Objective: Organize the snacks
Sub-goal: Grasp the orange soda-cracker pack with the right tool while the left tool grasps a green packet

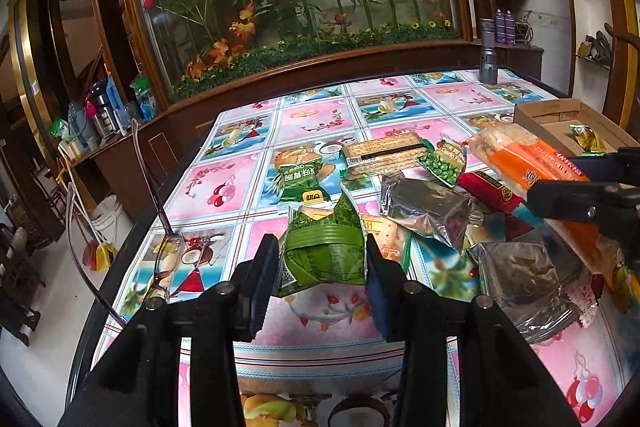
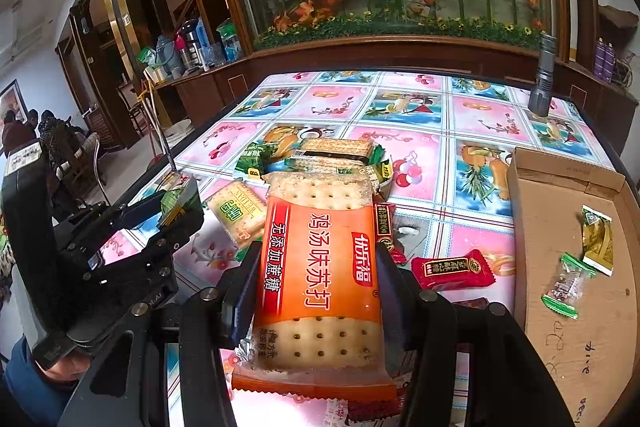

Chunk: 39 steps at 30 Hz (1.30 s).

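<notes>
Evidently the sorting has barely begun: the shallow brown cardboard box [image 2: 576,267] at the right of the right wrist view holds only two small green-wrapped sweets [image 2: 580,259]. The right gripper [image 2: 316,291] clamps an orange-wrapped soda cracker packet [image 2: 320,259], lifted at frame centre. The left gripper [image 1: 322,267] pinches a crumpled green snack pouch [image 1: 324,251]. Silver foil packs [image 1: 432,207], red sweets and cracker packets remain scattered on the floral tablecloth [image 1: 224,187].

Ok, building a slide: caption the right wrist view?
Right claw grips an orange cracker pack beside the cardboard box.
</notes>
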{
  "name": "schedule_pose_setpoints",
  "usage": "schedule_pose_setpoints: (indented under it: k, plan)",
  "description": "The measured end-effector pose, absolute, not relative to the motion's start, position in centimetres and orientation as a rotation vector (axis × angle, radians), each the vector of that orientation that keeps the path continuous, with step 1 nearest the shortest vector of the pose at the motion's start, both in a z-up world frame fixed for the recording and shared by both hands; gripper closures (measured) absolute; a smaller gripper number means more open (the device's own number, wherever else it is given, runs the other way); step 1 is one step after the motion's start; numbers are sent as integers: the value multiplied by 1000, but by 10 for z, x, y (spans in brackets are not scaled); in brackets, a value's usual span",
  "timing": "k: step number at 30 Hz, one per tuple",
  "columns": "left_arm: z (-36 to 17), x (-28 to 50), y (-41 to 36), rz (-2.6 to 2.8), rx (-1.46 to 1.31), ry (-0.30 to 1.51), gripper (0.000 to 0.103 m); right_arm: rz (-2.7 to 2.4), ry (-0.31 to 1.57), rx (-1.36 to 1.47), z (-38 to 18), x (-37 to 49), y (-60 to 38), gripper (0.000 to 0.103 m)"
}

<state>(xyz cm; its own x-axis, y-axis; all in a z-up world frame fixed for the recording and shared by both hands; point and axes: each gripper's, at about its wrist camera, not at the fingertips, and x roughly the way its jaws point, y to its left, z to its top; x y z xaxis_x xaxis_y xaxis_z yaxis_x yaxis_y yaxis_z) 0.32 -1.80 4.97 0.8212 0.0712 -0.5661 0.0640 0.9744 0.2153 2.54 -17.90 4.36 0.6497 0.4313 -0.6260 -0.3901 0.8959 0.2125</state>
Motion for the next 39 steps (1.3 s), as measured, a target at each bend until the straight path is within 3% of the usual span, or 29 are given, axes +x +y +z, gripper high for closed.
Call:
schedule_pose_setpoints:
  k: [39]
  plan:
    - [47, 4, -20, 12, 241, 610, 63, 399, 736, 145, 48, 40, -210, 46]
